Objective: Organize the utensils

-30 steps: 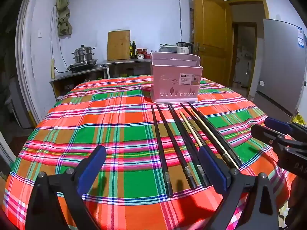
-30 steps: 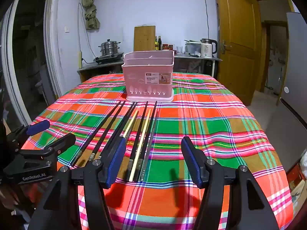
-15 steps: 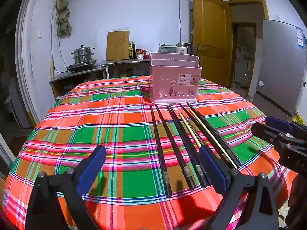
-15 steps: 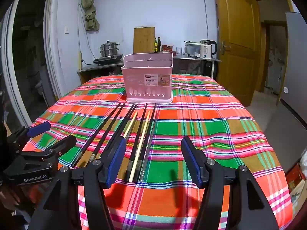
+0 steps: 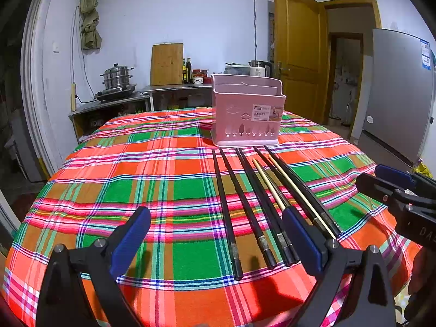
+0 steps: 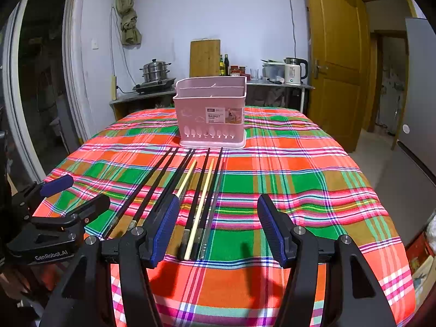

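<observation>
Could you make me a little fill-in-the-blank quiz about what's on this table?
1. The basket is coloured ____.
2. The chopsticks lie on a ____ tablecloth.
3. Both the left gripper and right gripper are ____.
4. Most chopsticks are ____ in colour.

Missing words: pink; plaid; open; black

Black left tool (image 5: 215,234) and right tool (image 6: 218,227), blue pads, silver screws.

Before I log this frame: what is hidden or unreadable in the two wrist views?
- Pink basket interior: both views, front wall hides it.
- Basket label small print: too small.
- Chopsticks near the left end: right view, right gripper finger covers some.
- Exact chopstick count: overlapping sticks.
</observation>
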